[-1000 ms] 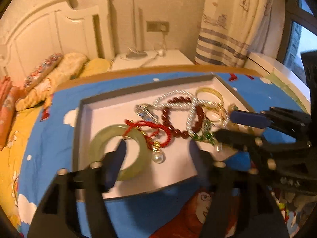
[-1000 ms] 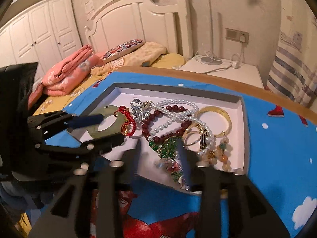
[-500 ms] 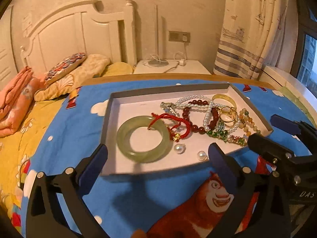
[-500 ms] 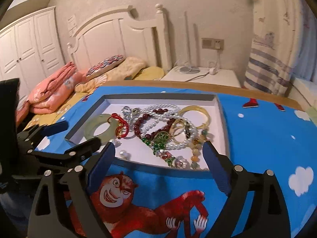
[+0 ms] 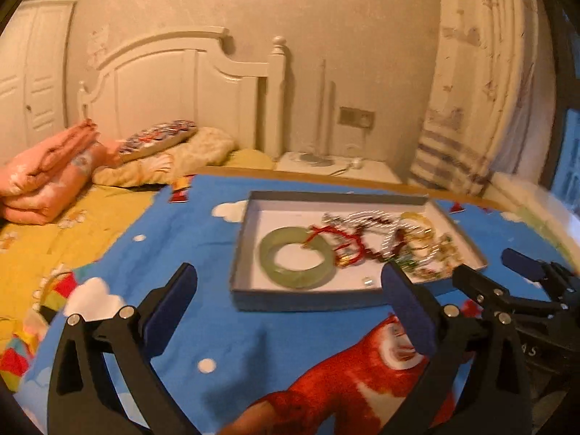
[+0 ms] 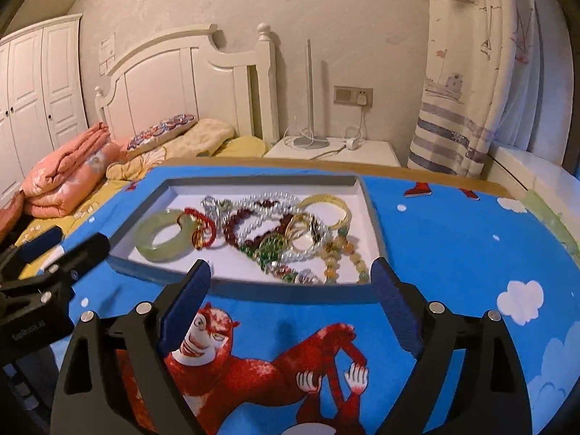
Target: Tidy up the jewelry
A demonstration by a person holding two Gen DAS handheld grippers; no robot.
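While both grippers hang over the blue cartoon cloth [image 6: 453, 239], nothing is in them. In the left wrist view the left gripper [image 5: 290, 301] fills the bottom of the frame with its two blue pads far apart. Its jaws have just been opening, and only cloth shows between them. The right gripper [image 6: 290, 301] looks the same at the bottom of its own view, wide apart with nothing between its pads (those jaws have just been opening too).

The grey tray [image 6: 253, 291] lies flat on the cloth in the middle of the right wrist view, just past the fingertips. On its left side lies a pale green bangle [image 6: 163, 237], with a red cord [image 6: 203, 230] touching its right edge. Next to that, a white pearl string [image 6: 261, 217], dark red beads [image 6: 235, 232], a yellow bangle [image 6: 326, 204] and green beads [image 6: 270, 248] lie in one tangled heap. In the left wrist view the tray [image 5: 308, 299] sits right of the middle, a bit blurry, and the other gripper pokes in from the right edge.
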